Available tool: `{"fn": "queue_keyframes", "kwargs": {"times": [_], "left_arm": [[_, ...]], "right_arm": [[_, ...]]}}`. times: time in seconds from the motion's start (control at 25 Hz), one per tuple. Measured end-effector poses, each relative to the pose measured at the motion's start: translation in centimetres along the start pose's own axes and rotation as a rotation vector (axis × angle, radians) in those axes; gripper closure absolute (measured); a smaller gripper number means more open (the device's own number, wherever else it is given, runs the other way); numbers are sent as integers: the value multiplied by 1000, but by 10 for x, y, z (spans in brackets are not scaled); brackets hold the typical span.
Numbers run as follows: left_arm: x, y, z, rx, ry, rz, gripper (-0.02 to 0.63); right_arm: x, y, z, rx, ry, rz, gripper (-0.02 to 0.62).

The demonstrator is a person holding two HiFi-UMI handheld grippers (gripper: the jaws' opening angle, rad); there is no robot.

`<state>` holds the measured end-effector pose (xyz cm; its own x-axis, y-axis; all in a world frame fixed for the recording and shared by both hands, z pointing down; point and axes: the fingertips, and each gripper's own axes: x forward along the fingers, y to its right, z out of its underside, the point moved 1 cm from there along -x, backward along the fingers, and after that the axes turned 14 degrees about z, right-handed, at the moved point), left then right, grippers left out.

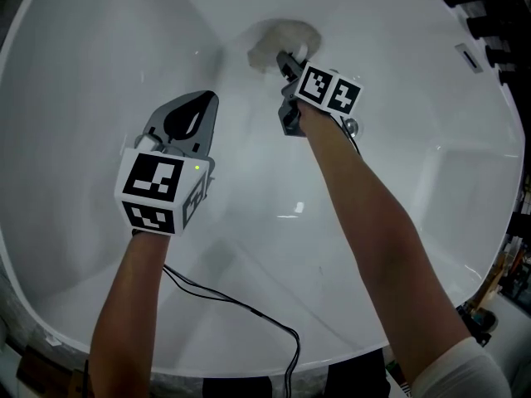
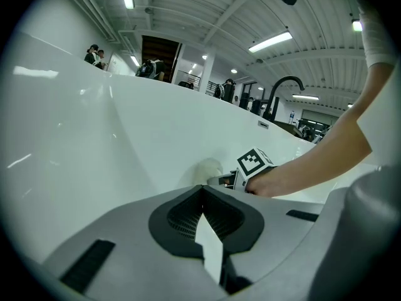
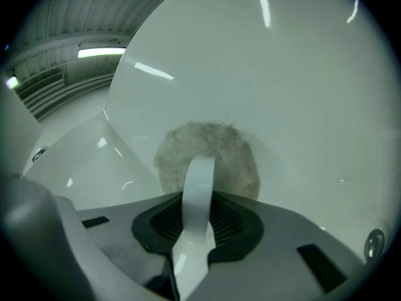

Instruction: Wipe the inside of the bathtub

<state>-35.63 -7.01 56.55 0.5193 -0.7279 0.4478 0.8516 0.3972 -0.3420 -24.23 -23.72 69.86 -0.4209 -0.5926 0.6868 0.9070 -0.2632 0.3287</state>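
Inside the bathtub, a wiping pad is pressed against the far wall and clamped at the tip of the right gripper. The left gripper is held left of it and nearer, with its jaws together, well apart from the pad. A cable is trailed behind toward the near rim.

Ribbed ceiling, long strip lights overhead
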Motion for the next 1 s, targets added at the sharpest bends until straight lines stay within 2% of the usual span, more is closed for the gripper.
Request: {"fn": "queue_keyframes", "kwargs": {"times": [0.56, 0.72, 1.0], "left_arm": [[-33, -44, 13, -50, 39, -38, 600], [-36, -46, 6, -67, 65, -43, 600], [-33, -50, -2, -95, 92, -61, 600]], "right_arm": [[47, -96, 21, -253, -48, -69, 505], [54, -119, 22, -274, -58, -89, 505], [59, -134, 19, -332, -78, -119, 505]]}}
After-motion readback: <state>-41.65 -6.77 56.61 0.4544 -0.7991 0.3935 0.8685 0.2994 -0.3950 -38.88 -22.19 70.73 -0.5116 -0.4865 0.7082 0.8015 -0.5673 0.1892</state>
